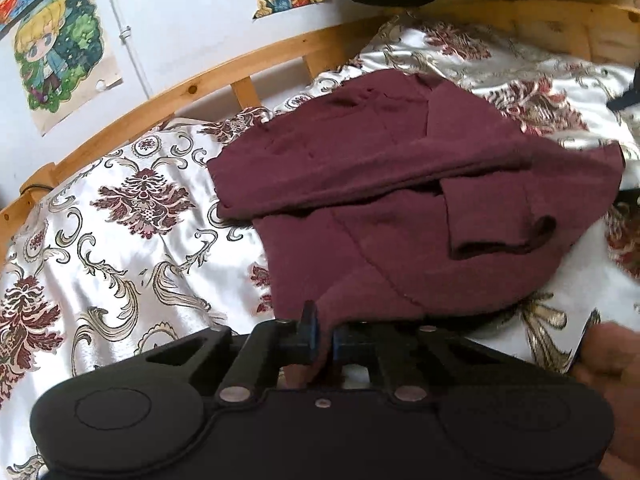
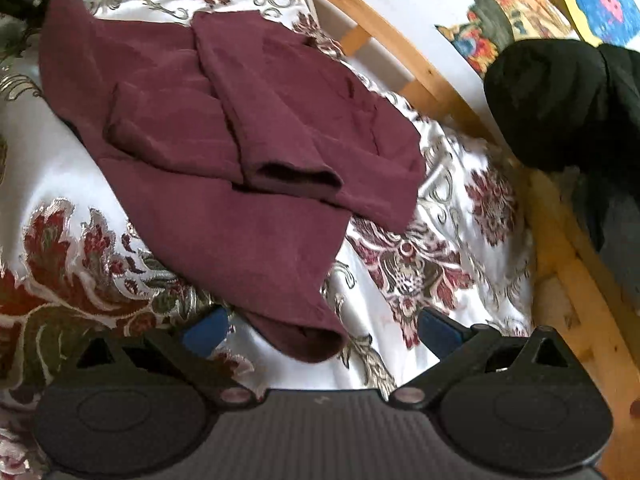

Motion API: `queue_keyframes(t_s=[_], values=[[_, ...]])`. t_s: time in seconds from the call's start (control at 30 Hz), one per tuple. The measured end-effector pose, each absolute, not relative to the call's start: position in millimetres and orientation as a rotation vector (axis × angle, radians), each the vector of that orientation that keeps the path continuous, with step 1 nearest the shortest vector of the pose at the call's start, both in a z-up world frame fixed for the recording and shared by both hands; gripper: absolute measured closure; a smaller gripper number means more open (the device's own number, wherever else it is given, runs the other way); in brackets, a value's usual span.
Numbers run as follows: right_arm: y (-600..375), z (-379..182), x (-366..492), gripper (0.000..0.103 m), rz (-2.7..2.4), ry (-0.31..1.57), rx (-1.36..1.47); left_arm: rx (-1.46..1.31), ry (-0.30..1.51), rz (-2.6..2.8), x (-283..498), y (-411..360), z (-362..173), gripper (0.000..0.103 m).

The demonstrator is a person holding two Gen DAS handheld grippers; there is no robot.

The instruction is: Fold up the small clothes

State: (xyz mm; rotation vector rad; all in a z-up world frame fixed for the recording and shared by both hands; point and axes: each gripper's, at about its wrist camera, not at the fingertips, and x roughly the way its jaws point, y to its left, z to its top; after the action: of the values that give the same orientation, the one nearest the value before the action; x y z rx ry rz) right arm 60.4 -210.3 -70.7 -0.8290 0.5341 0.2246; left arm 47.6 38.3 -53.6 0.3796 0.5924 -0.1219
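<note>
A maroon long-sleeved top (image 1: 380, 200) lies spread on the bed, both sleeves folded in across its body. In the left wrist view my left gripper (image 1: 325, 344) is shut on the near hem corner, and the cloth runs up between its blue pads. In the right wrist view the same top (image 2: 240, 140) stretches away toward the upper left. My right gripper (image 2: 320, 332) is open, its blue fingertips (image 2: 208, 334) wide apart. The other hem corner of the top lies between them, and neither pad touches it.
A white satin bedspread (image 1: 120, 220) with dark red floral print covers the bed. A curved wooden bed rail (image 2: 420, 68) runs along the far side, with drawings on the wall (image 1: 60, 52) behind it. A black cloth bundle (image 2: 560, 100) sits at the rail. A hand (image 1: 612, 360) shows at the right edge.
</note>
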Motion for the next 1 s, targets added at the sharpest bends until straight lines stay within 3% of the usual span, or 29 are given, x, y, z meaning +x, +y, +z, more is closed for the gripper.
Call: queue_keyframes(t_s=[0.07,0.13,0.17,0.2,0.23,0.5,1.0], values=[[-209,-70,57,0.03,0.25,0.53,-0.817,0.367,0.588,-0.121,48,41,-50,0.097],[-207,-72,55,0.064,0.273,0.537,-0.831,0.364,0.576,-0.117,47,42,-46,0.098],[-206,-72,55,0.073,0.273,0.544,-0.832,0.362,0.572,-0.116,46,42,-44,0.098],[-208,-71,55,0.089,0.275,0.549,-0.818,0.357,0.566,-0.116,45,43,-42,0.098],[-210,-69,54,0.093,0.28,0.549,-0.796,0.35,0.56,-0.115,43,43,-40,0.099],[-222,-14,25,0.097,0.306,0.47,-0.644,0.244,0.523,-0.089,12,54,-13,0.099],[-262,83,-63,0.097,0.442,0.593,-0.332,0.117,0.604,-0.28,-63,83,73,0.099]])
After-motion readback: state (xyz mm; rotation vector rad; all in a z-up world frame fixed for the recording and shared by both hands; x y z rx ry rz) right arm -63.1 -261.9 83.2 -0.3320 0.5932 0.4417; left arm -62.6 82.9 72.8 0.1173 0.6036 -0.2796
